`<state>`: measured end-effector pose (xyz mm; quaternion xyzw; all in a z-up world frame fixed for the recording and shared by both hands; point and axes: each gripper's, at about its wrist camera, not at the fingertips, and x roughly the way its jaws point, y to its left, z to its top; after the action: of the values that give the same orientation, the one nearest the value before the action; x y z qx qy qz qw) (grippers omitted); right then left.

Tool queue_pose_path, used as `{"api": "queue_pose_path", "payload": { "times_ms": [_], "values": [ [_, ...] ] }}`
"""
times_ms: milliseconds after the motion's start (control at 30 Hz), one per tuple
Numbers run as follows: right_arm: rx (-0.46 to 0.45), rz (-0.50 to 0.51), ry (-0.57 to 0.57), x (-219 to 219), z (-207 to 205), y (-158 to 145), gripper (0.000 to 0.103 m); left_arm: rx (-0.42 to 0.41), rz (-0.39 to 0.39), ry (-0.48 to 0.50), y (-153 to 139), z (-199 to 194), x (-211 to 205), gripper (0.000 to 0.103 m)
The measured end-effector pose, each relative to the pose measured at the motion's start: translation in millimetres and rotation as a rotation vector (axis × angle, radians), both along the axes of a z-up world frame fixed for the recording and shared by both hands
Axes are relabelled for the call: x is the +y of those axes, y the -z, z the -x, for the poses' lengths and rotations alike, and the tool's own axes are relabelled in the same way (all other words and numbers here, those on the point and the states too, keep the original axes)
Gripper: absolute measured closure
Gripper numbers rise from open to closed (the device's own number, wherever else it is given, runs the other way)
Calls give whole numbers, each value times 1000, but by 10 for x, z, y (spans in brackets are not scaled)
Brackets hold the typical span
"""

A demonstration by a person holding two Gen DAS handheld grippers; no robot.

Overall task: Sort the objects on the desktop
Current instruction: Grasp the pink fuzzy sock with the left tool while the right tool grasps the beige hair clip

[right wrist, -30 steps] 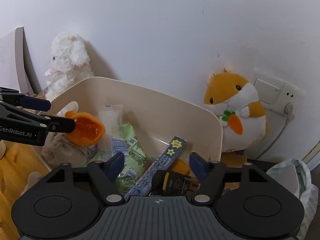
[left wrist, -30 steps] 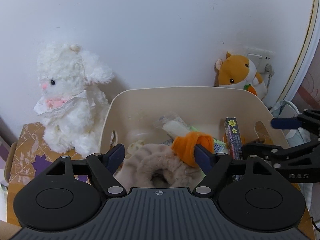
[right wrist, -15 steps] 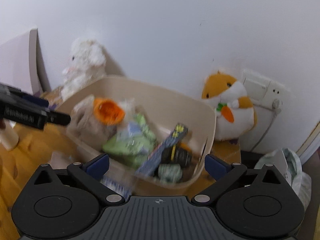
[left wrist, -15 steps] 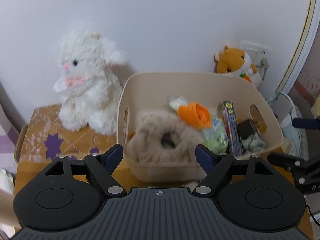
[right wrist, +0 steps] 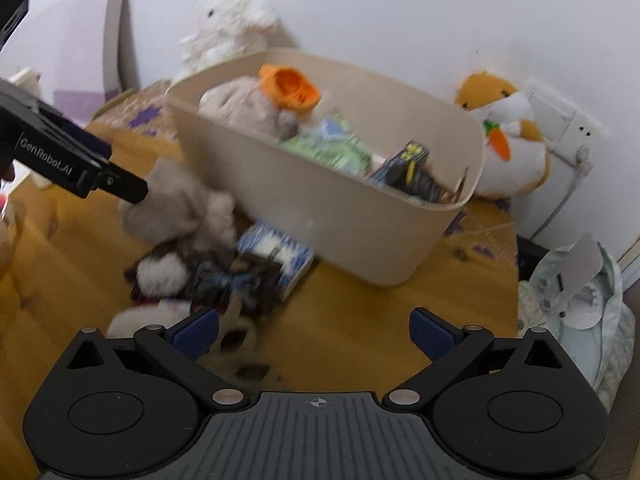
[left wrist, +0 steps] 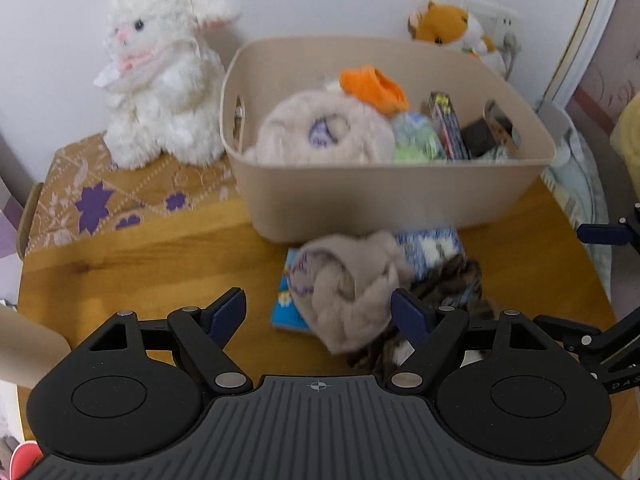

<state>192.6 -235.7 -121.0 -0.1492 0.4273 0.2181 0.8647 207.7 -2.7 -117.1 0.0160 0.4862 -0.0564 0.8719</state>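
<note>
Blue-padded left gripper [left wrist: 318,310] and right gripper [right wrist: 314,330] both gape wide, holding nothing. Your grey slipper [left wrist: 348,292] lies just ahead, before the bin [left wrist: 384,196]. Between picks, probably; next, close on it and lift.

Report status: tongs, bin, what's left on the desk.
Left tongs open, empty. Right tongs open, empty. Beige plastic bin loaded. Grey fluffy slipper, blue patterned packet, dark furry item loose in front of it.
</note>
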Motion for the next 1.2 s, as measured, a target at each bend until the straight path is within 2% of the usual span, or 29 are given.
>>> {"api": "queue_pose_path", "payload": {
  "times_ms": [367, 767, 1033, 1100, 1200],
  "values": [
    [71, 66, -157, 160, 146, 281, 0, 43, 74, -28, 136, -108, -51, 22],
    [88, 55, -204, 313, 6, 436, 1, 53, 143, -88, 306, -367, -85, 22],
    [131, 52, -227, 297, -50, 501, 16, 39, 188, -129, 403, -445, 11, 23],
    [134, 45, -240, 291, -34, 494, 21, 42, 199, -130, 425, -453, 29, 26],
    [147, 38, -265, 299, -12, 481, 33, 57, 205, -123, 440, -456, 34, 35]
  ]
}}
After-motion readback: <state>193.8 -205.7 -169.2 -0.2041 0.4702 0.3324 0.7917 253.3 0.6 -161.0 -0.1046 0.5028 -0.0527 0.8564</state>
